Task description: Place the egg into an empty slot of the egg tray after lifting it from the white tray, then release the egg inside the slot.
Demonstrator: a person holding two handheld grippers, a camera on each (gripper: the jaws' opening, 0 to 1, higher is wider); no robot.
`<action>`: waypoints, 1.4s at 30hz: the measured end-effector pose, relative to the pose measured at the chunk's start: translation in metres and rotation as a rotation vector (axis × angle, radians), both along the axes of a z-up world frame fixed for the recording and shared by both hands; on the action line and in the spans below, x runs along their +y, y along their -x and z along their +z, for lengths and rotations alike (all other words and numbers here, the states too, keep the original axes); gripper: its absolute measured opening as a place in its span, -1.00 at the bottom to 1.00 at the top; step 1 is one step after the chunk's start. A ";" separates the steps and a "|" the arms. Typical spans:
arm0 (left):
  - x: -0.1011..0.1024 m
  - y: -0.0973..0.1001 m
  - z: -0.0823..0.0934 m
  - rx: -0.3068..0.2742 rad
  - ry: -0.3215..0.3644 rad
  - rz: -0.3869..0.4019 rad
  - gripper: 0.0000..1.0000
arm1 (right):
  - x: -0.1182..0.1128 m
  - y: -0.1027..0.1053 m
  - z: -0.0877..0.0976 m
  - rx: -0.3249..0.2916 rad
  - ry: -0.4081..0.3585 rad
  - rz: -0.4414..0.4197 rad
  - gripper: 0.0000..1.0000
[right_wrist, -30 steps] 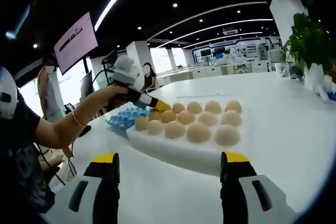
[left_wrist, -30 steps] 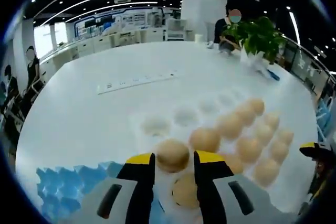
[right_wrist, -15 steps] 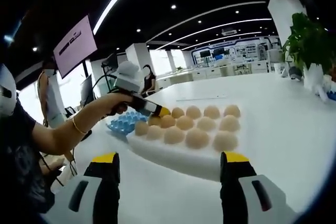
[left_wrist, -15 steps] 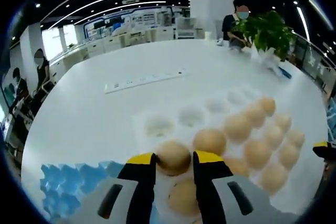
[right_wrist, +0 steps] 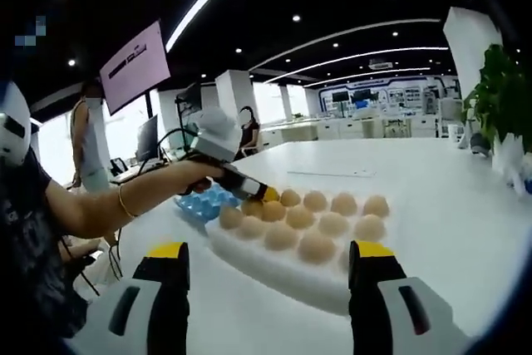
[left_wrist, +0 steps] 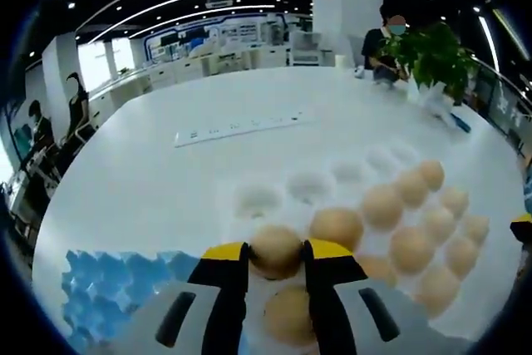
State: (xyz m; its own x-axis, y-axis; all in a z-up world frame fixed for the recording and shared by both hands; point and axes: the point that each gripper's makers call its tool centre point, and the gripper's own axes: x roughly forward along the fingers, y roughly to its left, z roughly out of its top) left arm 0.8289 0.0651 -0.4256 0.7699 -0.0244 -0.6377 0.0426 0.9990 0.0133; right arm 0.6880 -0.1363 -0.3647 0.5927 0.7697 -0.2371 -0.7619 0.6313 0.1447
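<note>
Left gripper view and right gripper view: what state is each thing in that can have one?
left gripper: shut on an egg, over the white tray
egg: held between the fingers
right gripper: open, holding nothing
white tray: partly filled, several slots along the far row empty
blue egg tray: visible slots empty
power strip: lying flat on the table

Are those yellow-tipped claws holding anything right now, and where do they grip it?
The left gripper holds an egg, pinched by its two opposite sides. The right gripper is open and holds nothing.
</note>
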 end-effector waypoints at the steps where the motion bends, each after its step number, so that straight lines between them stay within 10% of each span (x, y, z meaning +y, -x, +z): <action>1: 0.000 0.000 0.000 -0.004 0.008 0.004 -0.47 | 0.000 0.001 -0.002 0.005 0.010 0.001 0.63; 42: 0.003 0.007 0.020 -0.044 0.057 -0.020 -0.50 | -0.006 0.005 -0.013 0.043 -0.039 -0.057 0.63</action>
State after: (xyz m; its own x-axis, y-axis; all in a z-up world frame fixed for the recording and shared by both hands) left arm 0.8218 0.0678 -0.4054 0.7962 -0.0754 -0.6003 0.0631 0.9971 -0.0414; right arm 0.6827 -0.1427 -0.3778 0.6257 0.7441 -0.2341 -0.7175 0.6667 0.2016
